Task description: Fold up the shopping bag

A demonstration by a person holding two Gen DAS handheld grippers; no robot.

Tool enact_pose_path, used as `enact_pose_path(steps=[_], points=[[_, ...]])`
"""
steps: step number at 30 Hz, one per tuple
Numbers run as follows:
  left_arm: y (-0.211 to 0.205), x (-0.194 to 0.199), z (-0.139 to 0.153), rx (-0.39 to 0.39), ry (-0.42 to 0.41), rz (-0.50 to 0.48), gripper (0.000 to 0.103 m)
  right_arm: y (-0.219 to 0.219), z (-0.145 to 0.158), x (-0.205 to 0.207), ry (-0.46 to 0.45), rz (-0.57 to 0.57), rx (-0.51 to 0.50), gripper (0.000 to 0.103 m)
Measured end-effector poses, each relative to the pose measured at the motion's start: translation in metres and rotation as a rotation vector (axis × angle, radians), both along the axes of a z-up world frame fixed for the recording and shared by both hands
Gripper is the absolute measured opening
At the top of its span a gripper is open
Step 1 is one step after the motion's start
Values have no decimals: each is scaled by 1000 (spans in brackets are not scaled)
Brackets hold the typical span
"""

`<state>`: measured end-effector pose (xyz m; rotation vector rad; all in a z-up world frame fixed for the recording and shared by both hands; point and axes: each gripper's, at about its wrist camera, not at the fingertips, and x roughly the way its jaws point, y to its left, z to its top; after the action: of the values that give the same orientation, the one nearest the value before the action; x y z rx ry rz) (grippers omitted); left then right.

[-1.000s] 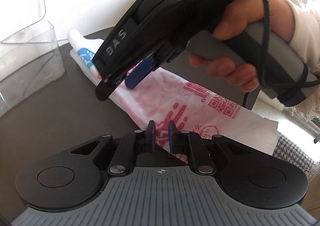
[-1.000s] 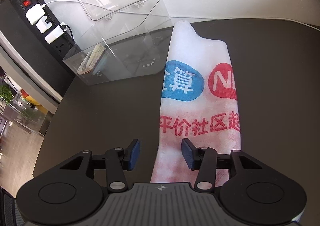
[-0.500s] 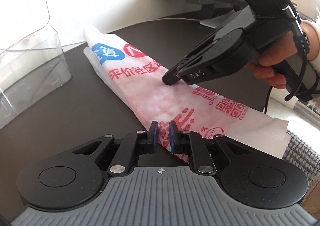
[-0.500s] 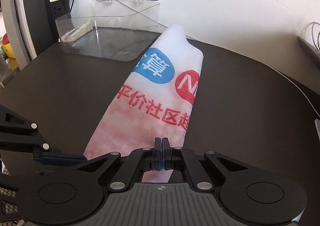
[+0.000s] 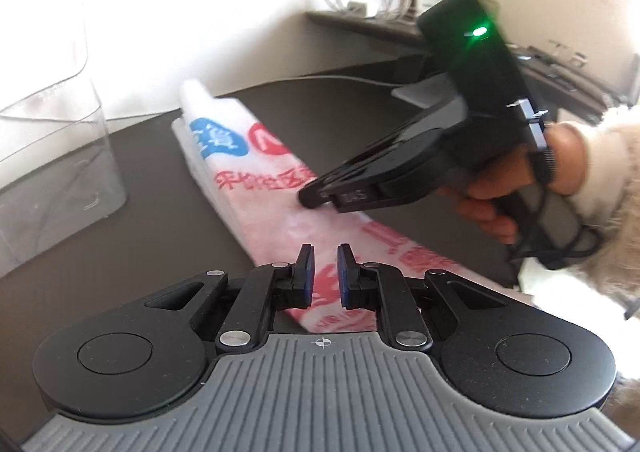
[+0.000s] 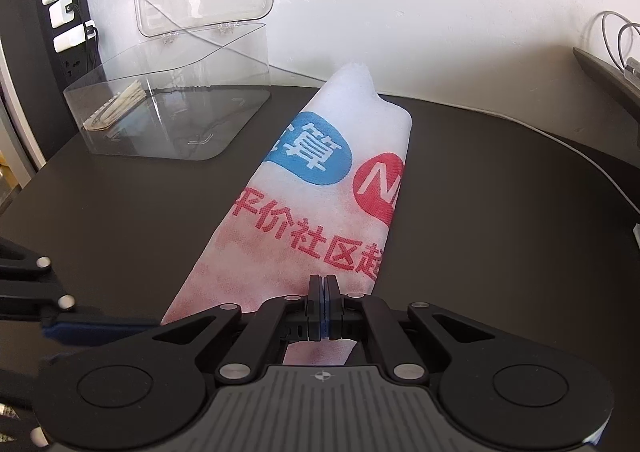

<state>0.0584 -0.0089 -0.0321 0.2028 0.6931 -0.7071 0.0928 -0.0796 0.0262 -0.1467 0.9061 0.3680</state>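
The shopping bag (image 6: 320, 212) lies flat on the dark worktop (image 6: 500, 232) as a long, narrow folded strip. It is white non-woven material with red characters, a blue badge and a red badge printed on it. One end of the strip points toward the white wall; the other end runs back toward the two claws.

Left claw (image 5: 323, 272): its blue-padded fingers (image 5: 306, 272) stand slightly spread, with a narrow gap between them. The near part of the bag shows through that gap. The pictures do not show whether the pads touch the fabric.

Right claw (image 6: 322, 306): its fingers are pressed together, pad against pad, directly over the near part of the strip. Whether any fabric is caught between the pads cannot be told. In the left wrist view the same claw (image 5: 310, 196) comes in from the right side, with its tip down at the middle of the strip, on or just above the fabric. A person's hand (image 5: 492, 208) grips its handle, and a fuzzy cream sleeve (image 5: 612, 188) covers the wrist. A green lamp (image 5: 479, 31) is lit on the unit.

A clear plastic box (image 6: 172, 108) with its lid raised stands on the worktop near the far end of the bag, apart from it. A power strip (image 6: 60, 4) carrying white chargers hangs behind the box.
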Motion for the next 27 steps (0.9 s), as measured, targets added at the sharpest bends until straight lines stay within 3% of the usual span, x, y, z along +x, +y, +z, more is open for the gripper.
enact_pose_path(steps=[5,7,9,12,16,20,23,27], points=[[-17,-20,-17,134,30,-97,8,0,-1,0,8,2,13,2],[-17,-22,-20,120,32,-78,8,-1,2,-4,5,2,9,3],[-18,-24,-20,114,32,-63,8,-5,9,-15,-1,0,18,11],[-18,-26,-21,108,33,-43,8,-18,23,-43,3,7,55,12],[-18,-30,-22,100,34,-17,10,-33,26,-80,71,25,87,12],[-18,-32,-23,95,35,3,10,-54,22,-119,233,30,149,12],[-18,-32,-21,101,40,-2,10,-64,33,-144,271,54,156,12],[-19,-32,-20,121,47,-8,10,-76,51,-168,197,60,146,21]])
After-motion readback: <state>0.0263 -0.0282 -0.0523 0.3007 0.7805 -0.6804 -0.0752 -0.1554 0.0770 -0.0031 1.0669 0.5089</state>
